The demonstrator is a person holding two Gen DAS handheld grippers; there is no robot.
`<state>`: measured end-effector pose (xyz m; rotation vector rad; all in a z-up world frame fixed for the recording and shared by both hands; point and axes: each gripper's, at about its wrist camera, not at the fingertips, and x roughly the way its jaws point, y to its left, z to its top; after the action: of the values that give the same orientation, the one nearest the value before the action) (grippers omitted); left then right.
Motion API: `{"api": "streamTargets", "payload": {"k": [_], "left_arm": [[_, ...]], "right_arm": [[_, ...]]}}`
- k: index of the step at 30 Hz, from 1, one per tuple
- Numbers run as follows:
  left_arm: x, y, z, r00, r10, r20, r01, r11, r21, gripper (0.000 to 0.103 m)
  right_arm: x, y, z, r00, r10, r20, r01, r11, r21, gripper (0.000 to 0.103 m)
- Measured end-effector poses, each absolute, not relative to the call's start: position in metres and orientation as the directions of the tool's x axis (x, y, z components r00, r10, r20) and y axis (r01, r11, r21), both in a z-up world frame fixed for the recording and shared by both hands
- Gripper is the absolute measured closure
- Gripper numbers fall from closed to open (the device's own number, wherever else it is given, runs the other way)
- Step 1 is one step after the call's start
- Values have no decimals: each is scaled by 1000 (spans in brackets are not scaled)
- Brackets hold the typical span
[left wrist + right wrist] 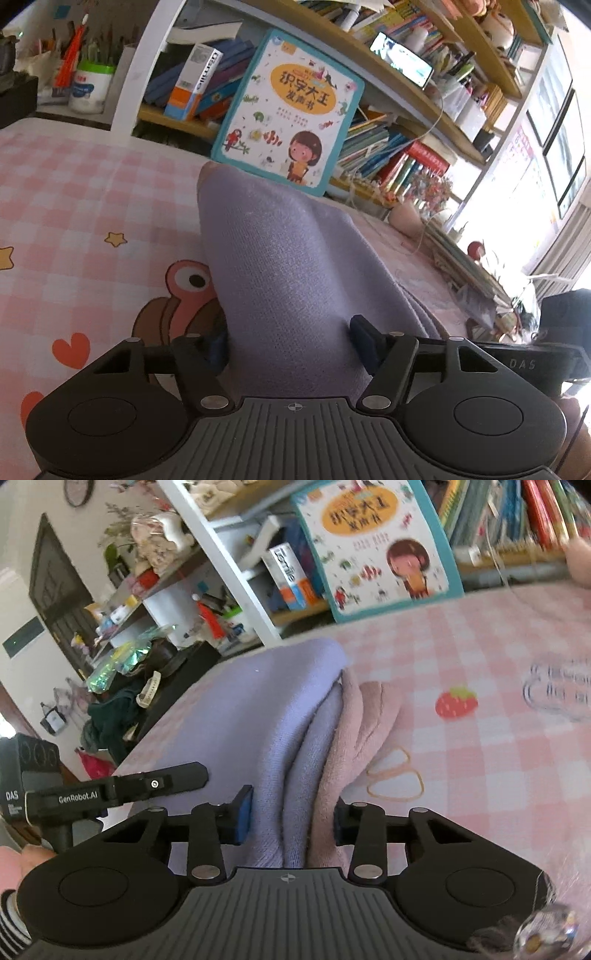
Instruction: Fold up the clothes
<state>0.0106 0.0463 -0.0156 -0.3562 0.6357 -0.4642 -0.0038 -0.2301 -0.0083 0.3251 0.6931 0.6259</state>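
The lilac garment (280,266) lay on the pink checked cloth (92,192), bunched into a ridge that ran from the left gripper (291,343) up toward twelve o'clock, ending just below the picture book (291,107). In the left wrist view both blue pads stood against the fabric's flanks — the right pad (364,339) at three o'clock of the ridge, the left one mostly hidden behind the knit at nine o'clock. The jaws were partly spread, and the fabric filled the gap between them; whether they truly pinched it I could not tell.

In the right wrist view the right gripper (291,821) had the same garment between its fingers, with a pinkish layer (365,731) folded against the lilac at two o'clock. The left pad (243,814) touched the lilac fold and the right finger sat against the pink one — the bunch looked squeezed narrow there. The other tool's arm (118,790) showed at nine o'clock, just beside the fabric. A strawberry print (456,701) marked the cloth at two o'clock, well apart from the garment. The shelves (236,565) stood behind the table.
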Motion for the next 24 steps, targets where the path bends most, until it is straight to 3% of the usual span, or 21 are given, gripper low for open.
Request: {"api": "streamTargets", "payload": {"k": [8,24], "left_arm": [[40,50,2,716,-490,-497,297,859,-418,37],[165,62,6,771,-462,-439,292,868,-402,37]], "right_arm": [[26,-217,4,618,624,-478,-457,780,427,67],[158,-207,10,664,612,-430,-437,783,442,67]]}}
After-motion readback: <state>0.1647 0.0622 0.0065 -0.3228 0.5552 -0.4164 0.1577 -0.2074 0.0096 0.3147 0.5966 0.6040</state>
